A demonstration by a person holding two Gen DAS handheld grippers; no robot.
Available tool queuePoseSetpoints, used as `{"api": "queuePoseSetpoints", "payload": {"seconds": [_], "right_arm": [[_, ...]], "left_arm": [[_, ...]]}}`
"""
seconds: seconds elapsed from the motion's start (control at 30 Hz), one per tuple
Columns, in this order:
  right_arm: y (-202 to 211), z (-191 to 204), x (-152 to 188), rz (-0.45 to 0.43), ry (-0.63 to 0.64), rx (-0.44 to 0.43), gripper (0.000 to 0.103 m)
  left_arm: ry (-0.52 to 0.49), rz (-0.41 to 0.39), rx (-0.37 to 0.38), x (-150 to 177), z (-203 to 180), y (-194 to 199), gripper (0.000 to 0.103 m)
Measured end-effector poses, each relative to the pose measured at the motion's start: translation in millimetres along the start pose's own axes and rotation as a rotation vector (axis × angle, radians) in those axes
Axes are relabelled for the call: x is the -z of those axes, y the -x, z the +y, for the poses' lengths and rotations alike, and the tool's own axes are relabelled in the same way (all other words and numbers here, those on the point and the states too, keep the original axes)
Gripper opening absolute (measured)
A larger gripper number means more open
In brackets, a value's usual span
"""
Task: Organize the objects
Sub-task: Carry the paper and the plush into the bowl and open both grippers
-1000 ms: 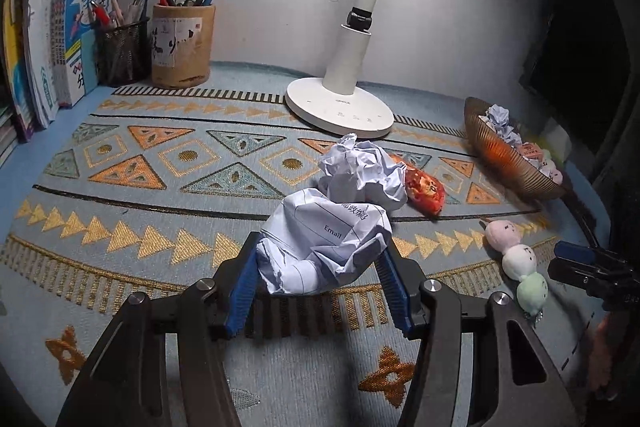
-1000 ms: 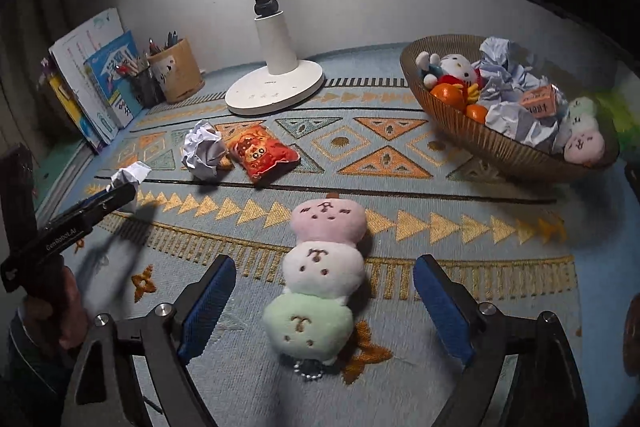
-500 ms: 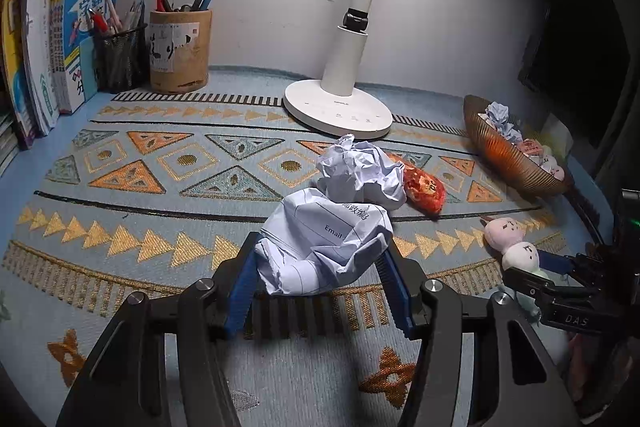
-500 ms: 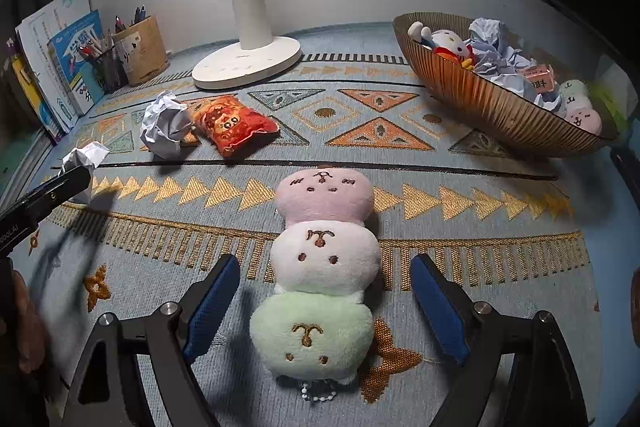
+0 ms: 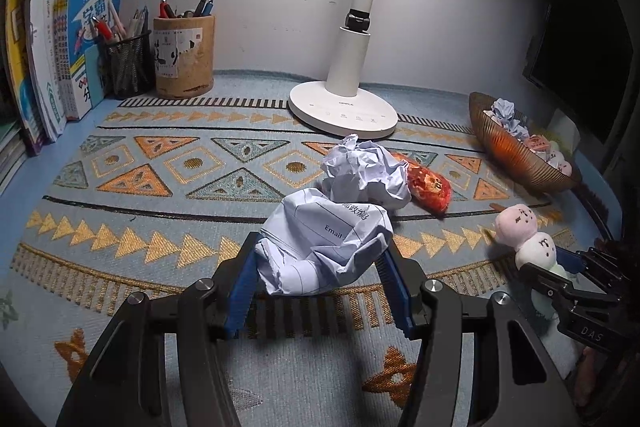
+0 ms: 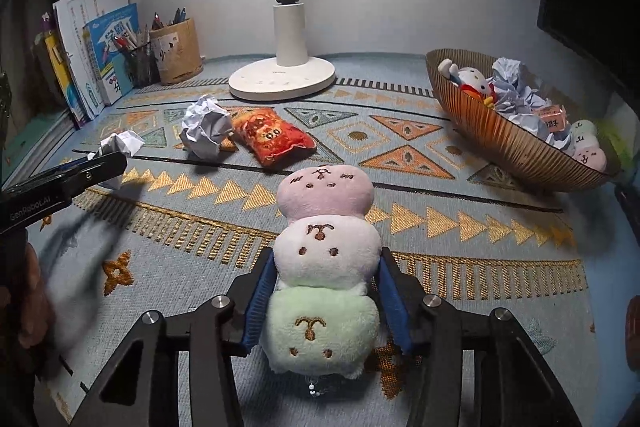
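Observation:
My left gripper is shut on a crumpled printed paper ball, held just above the patterned mat. My right gripper is shut on a three-ball plush toy, pink, white and green, gripping between its white and green balls. A second crumpled paper ball and a red snack-shaped plush lie on the mat beyond the left gripper; both show in the right wrist view, the ball and the plush. A brown ribbed bowl at the right holds paper balls and plush toys.
A white desk lamp stands at the back centre. A wooden pen cup, a black mesh pen holder and upright books line the back left. A dark monitor is at the right.
My right gripper has moved forward around the three-ball plush and closed on it. My left gripper has kept holding the paper ball, almost still.

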State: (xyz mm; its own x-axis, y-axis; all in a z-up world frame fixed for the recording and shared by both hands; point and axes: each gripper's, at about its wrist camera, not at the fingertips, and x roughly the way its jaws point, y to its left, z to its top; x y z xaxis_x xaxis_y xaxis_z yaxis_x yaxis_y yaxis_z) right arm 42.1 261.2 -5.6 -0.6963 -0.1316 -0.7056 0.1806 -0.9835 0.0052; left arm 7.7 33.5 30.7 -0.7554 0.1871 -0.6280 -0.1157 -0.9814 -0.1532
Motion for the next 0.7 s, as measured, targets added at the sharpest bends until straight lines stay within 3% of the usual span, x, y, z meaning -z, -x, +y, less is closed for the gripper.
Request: {"api": "queuePoseSetpoints", "payload": {"seconds": [0.07, 0.17, 0.33, 0.5, 0.7], "right_arm": [[7.8, -4.2, 0.0, -0.016, -0.018, -0.045, 0.049], [24.2, -19.8, -7.2, -0.031, -0.058, -0.079, 0.049], [79.0, -80.5, -53.5, -0.18, -0.164, -0.037, 0.049], [104.6, -157.1, -94.6, -0.28, -0.293, 0.074, 0.049], [74.5, -218.7, -130.1, -0.248, -0.416, 0.088, 0.049]], "left_arm": [[0.013, -0.017, -0.029, -1.1, -5.0, 9.5, 0.054], [-0.01, -0.095, 0.037, -16.7, -31.7, 37.0, 0.054], [-0.109, -0.163, 0.184, -74.6, -101.3, 46.1, 0.054], [-0.141, -0.15, 0.307, -132.1, -174.6, 8.6, 0.054], [-0.119, -0.029, 0.354, -152.0, -227.3, -72.0, 0.054]]}}
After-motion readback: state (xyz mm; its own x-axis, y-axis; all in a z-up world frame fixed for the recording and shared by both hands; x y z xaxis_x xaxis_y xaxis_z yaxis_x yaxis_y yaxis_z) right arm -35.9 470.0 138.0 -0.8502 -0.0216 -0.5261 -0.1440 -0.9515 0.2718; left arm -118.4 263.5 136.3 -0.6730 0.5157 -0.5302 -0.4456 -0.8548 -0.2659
